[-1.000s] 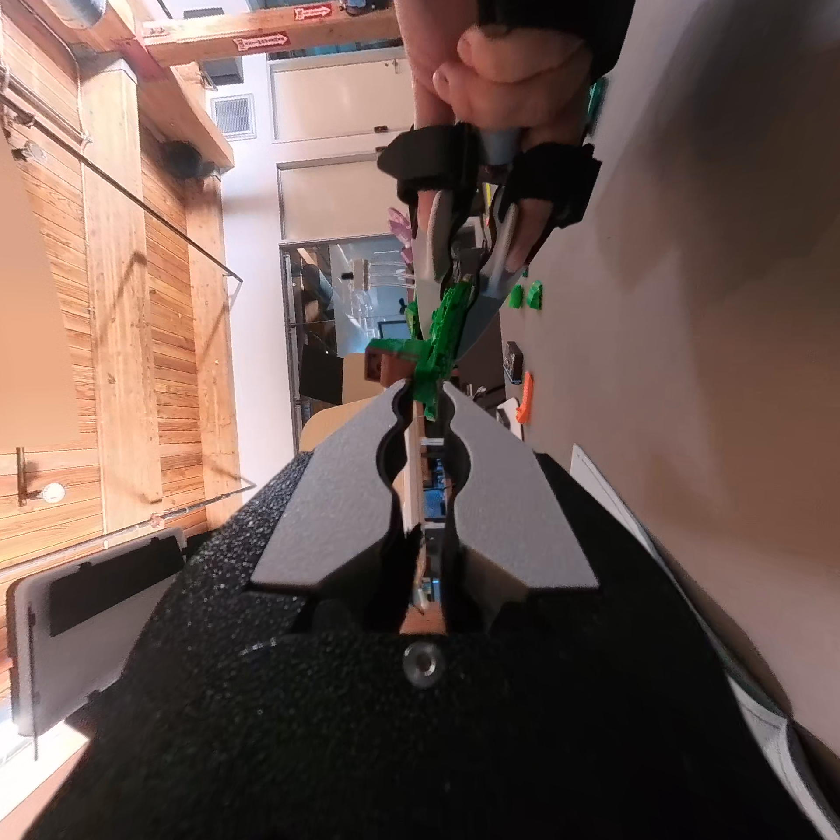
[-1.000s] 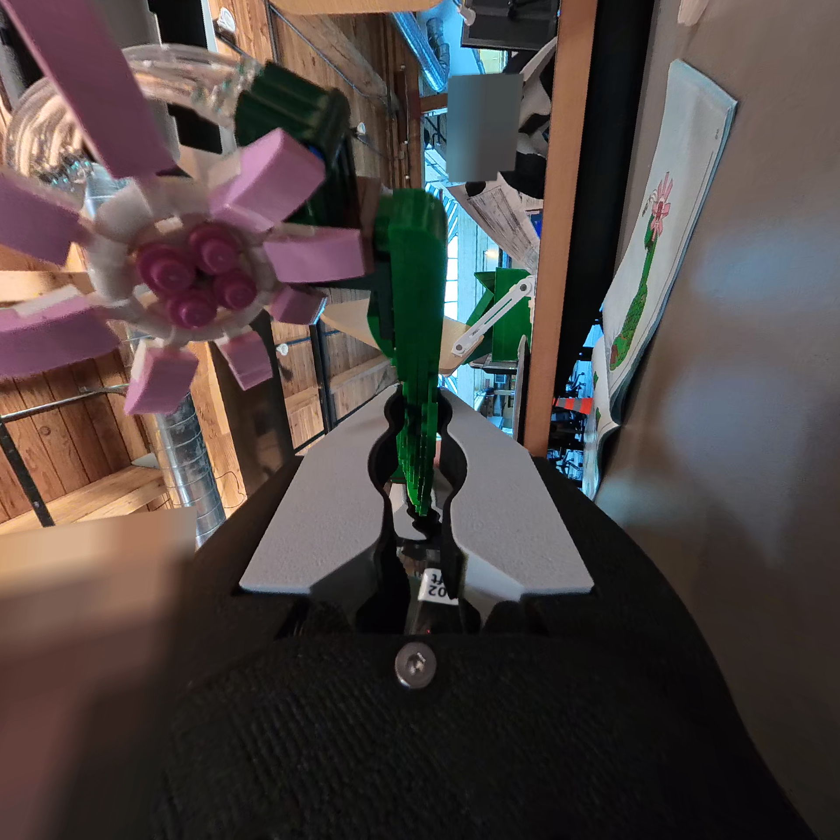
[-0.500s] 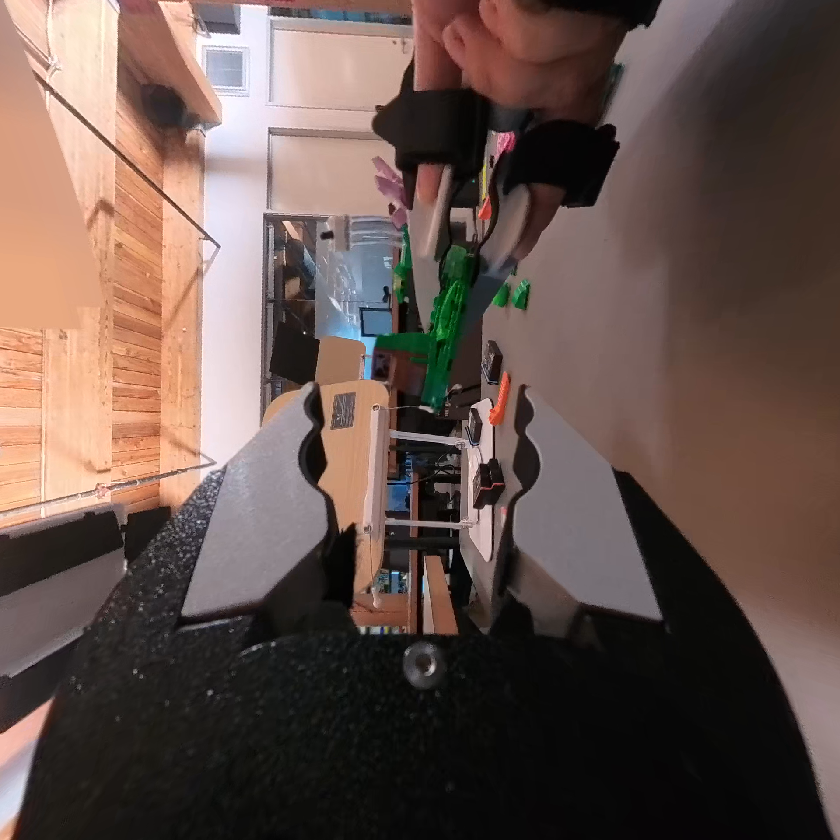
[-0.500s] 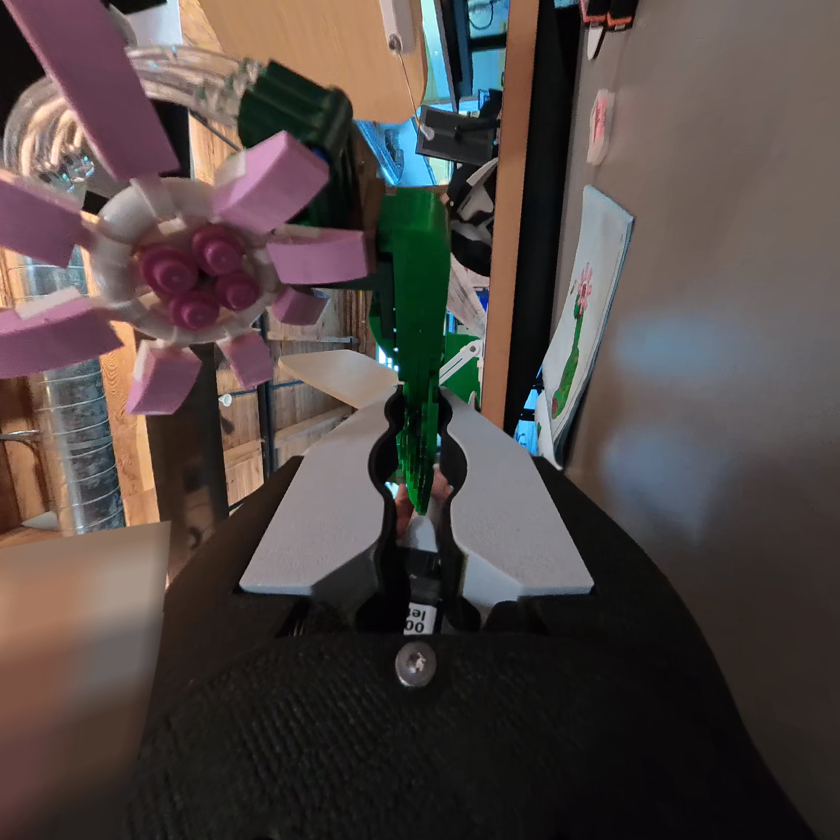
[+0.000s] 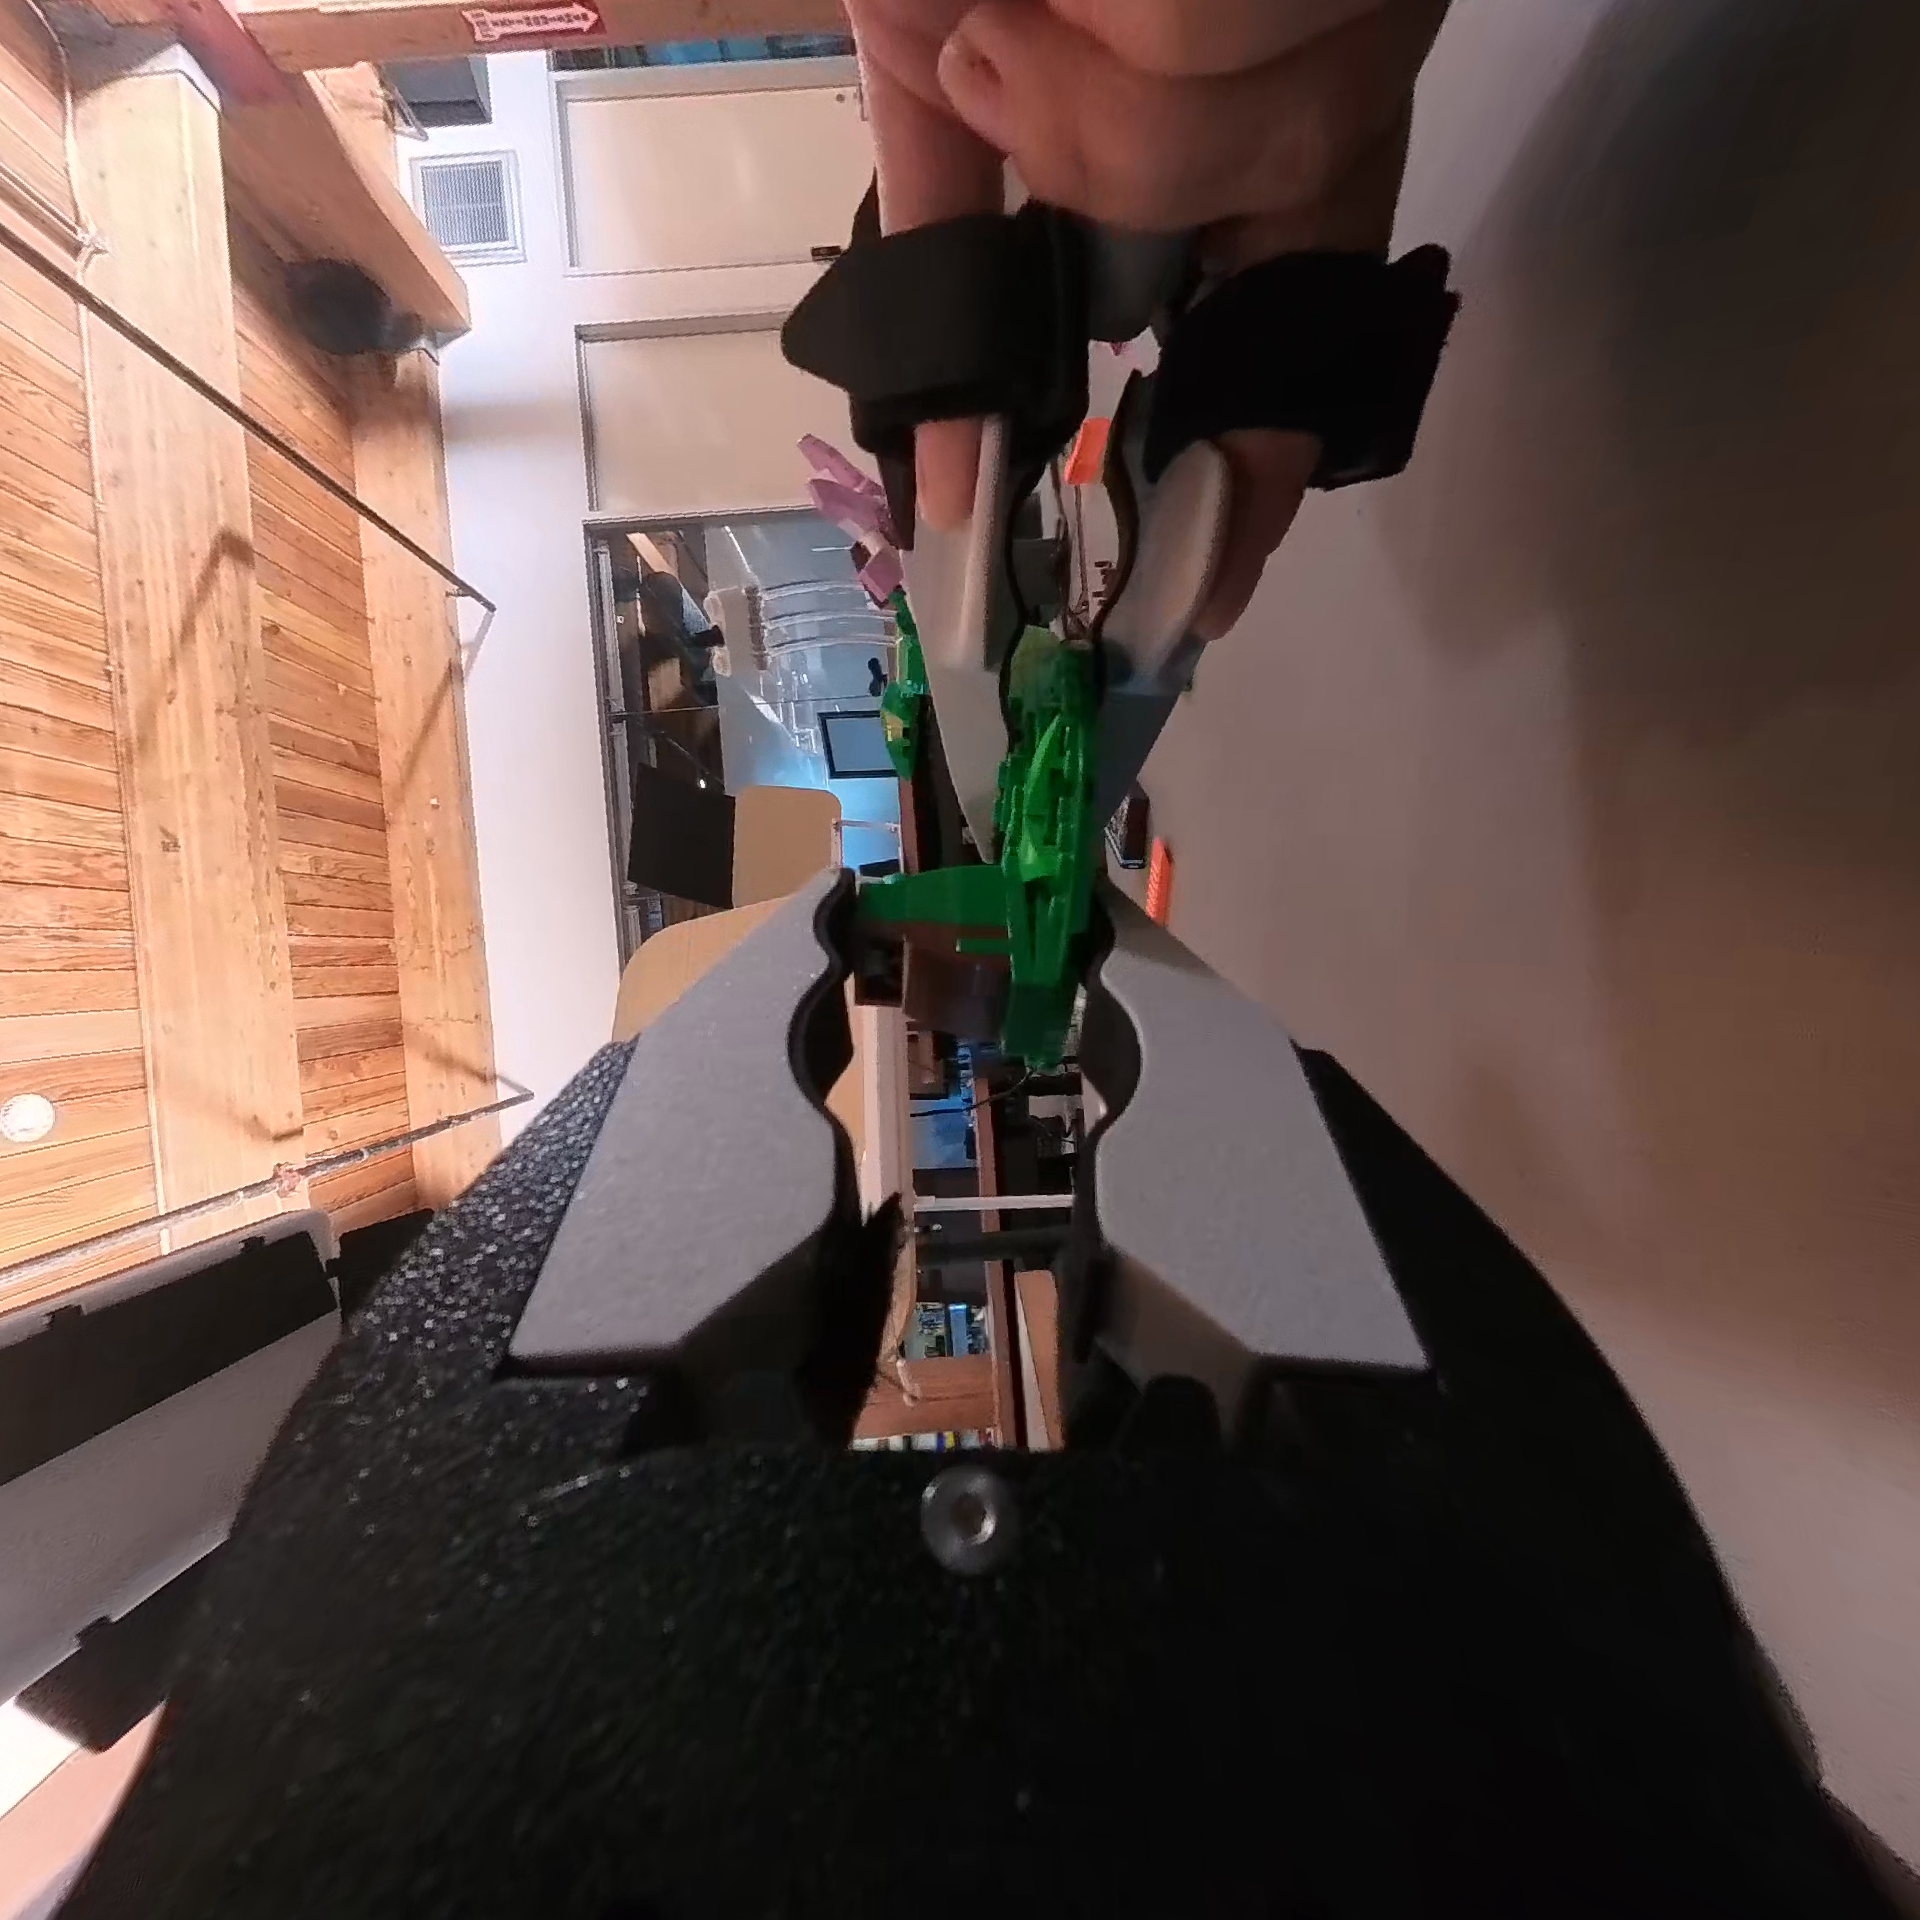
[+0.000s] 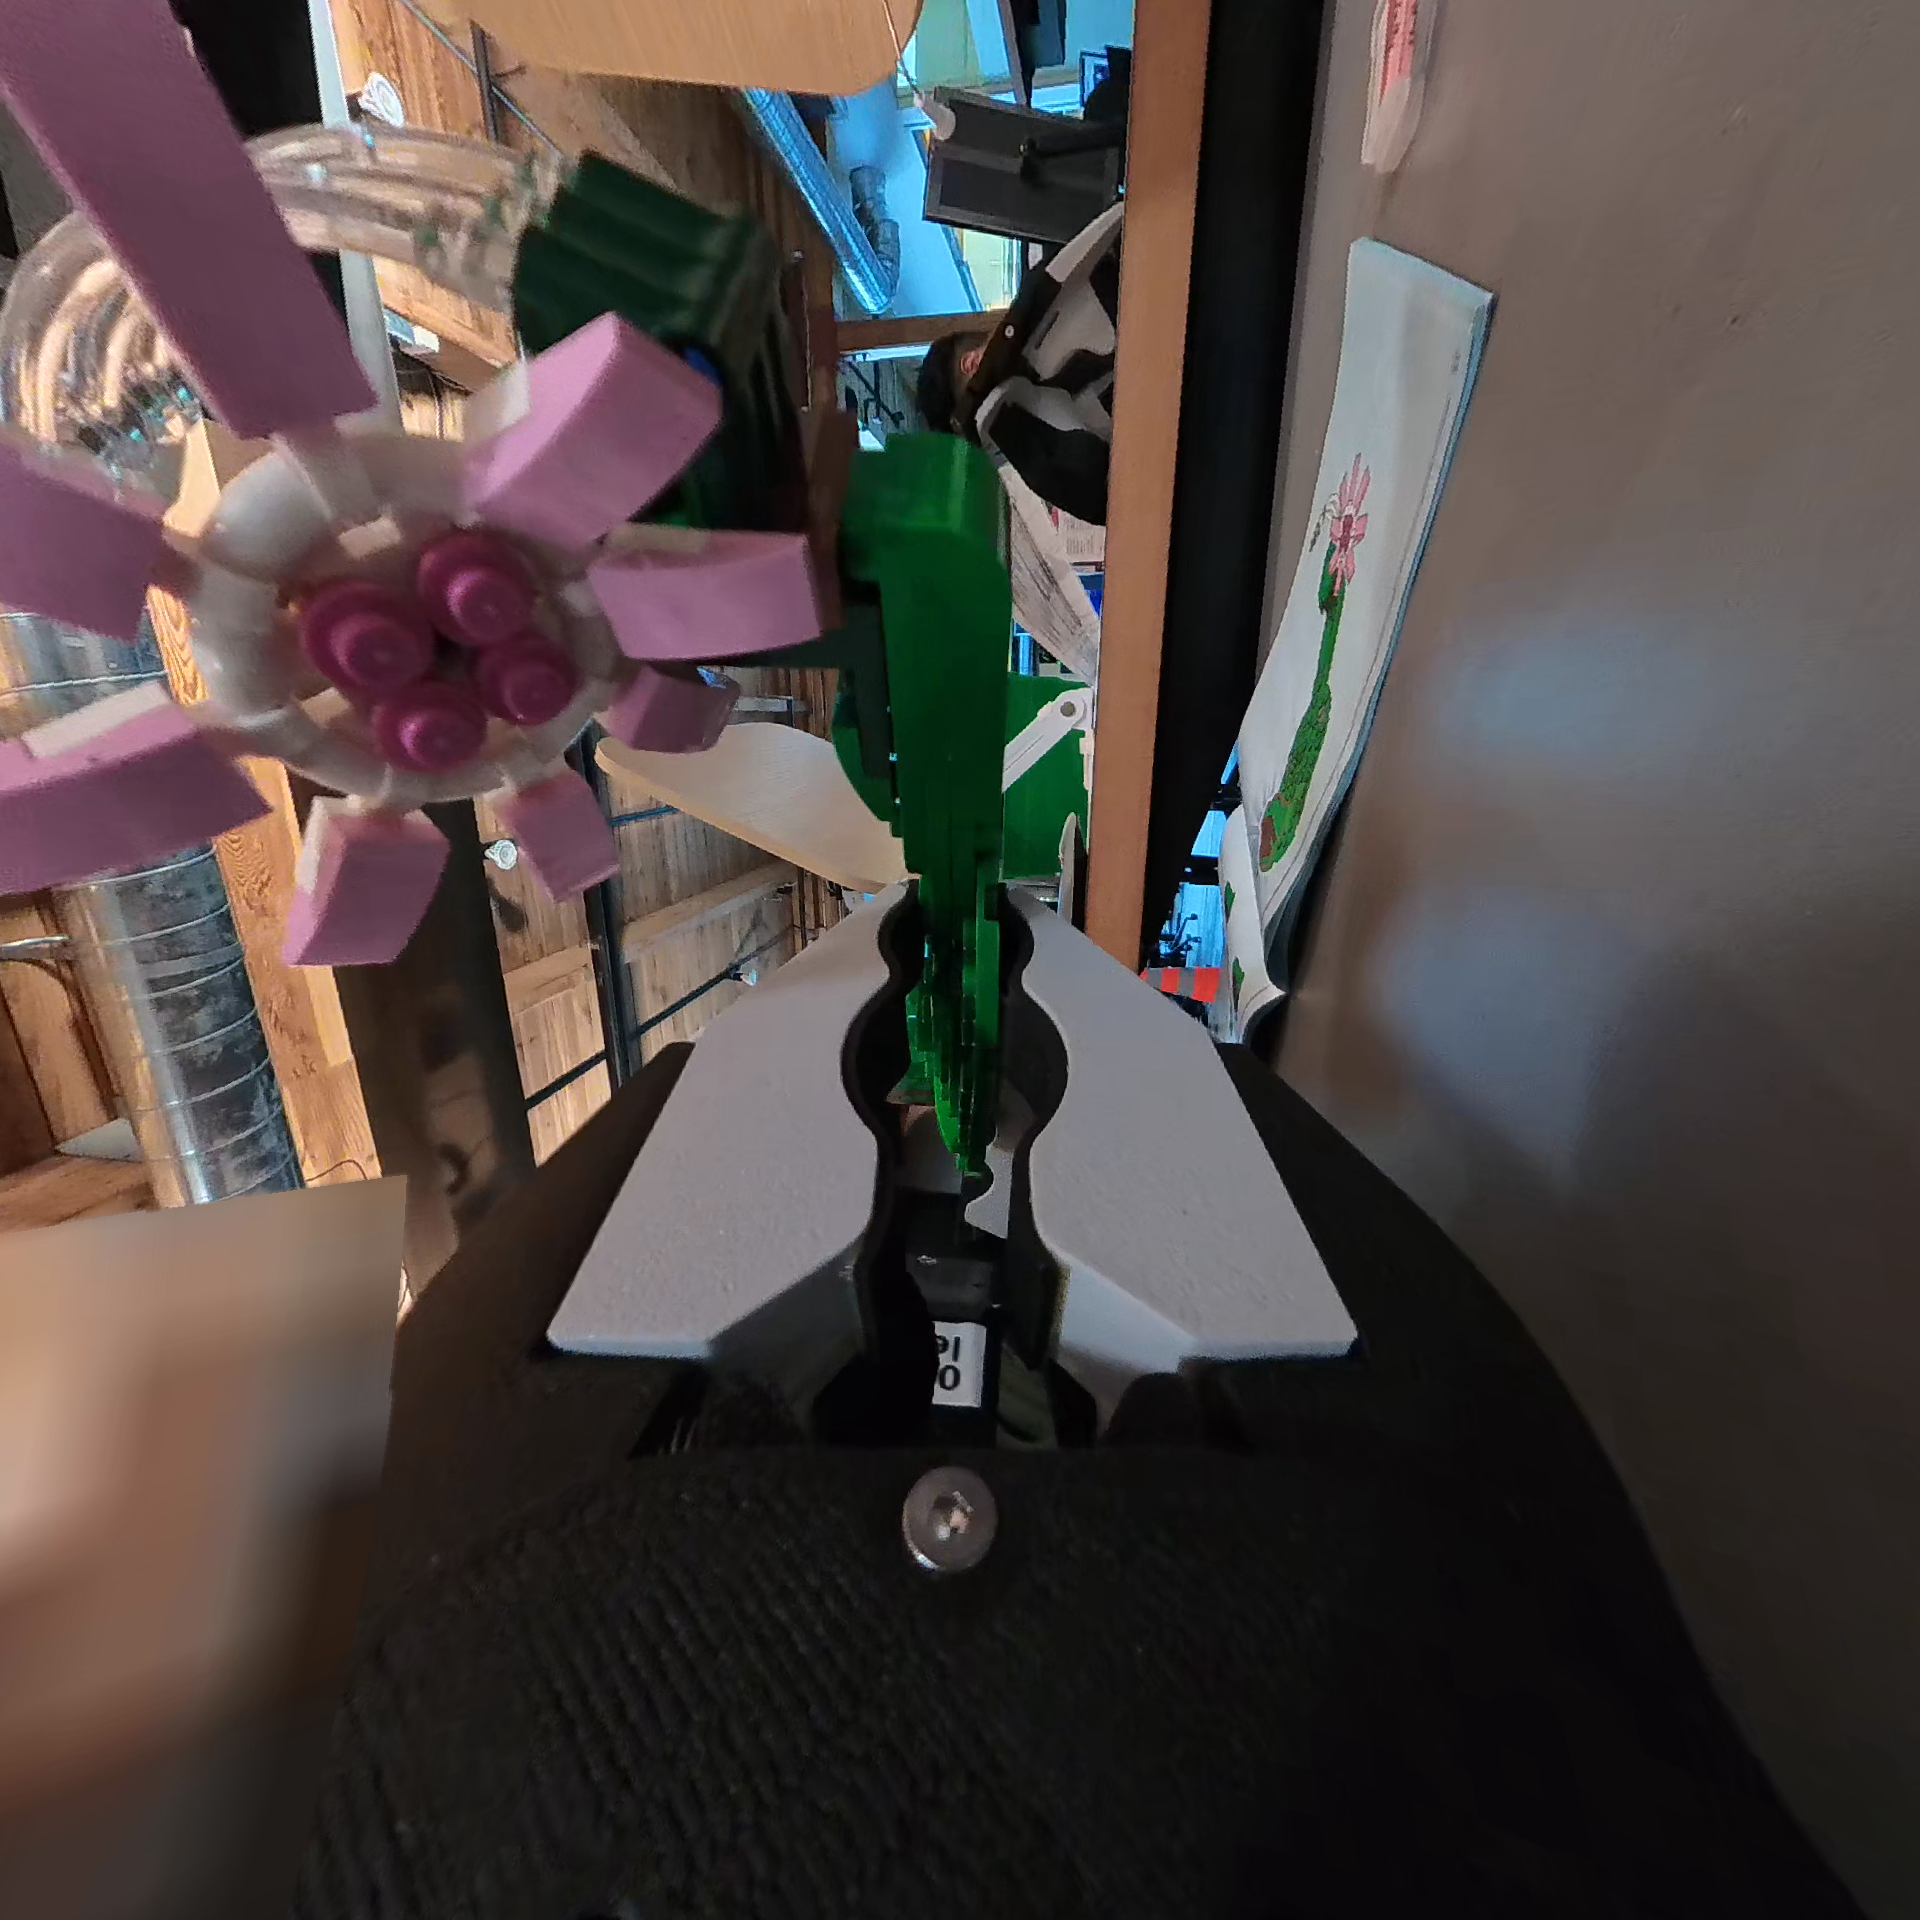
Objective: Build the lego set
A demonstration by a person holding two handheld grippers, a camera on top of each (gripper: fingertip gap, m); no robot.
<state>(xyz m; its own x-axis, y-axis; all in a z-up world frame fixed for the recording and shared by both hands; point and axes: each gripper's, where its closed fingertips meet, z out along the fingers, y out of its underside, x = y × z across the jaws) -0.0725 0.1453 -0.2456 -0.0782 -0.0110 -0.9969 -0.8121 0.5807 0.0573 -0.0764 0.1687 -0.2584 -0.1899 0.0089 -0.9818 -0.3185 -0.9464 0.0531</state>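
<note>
The lego model is a green stem (image 6: 951,831) with a pink-petalled flower (image 6: 436,644) and a clear curved piece (image 6: 94,343) at its far end. My right gripper (image 6: 956,935) is shut on the stem and holds it in the air beside the grey table (image 6: 1662,727). In the left wrist view the right gripper (image 5: 1039,748) holds the stem (image 5: 1044,831) from above. My left gripper (image 5: 971,930) is open, its fingertips on either side of the stem's lower end and a brown piece (image 5: 945,987). I cannot tell whether they touch it.
An instruction booklet (image 6: 1340,644) lies on the table. Small orange pieces (image 5: 1158,878) lie on the table beyond the model. A person's hand (image 5: 1122,104) holds the right gripper. Wooden walls and furniture fill the background.
My left gripper was shut at the model's lower end, then opened wide and drew back. Now it is partly closed around that end again. The right gripper has kept its hold on the stem.
</note>
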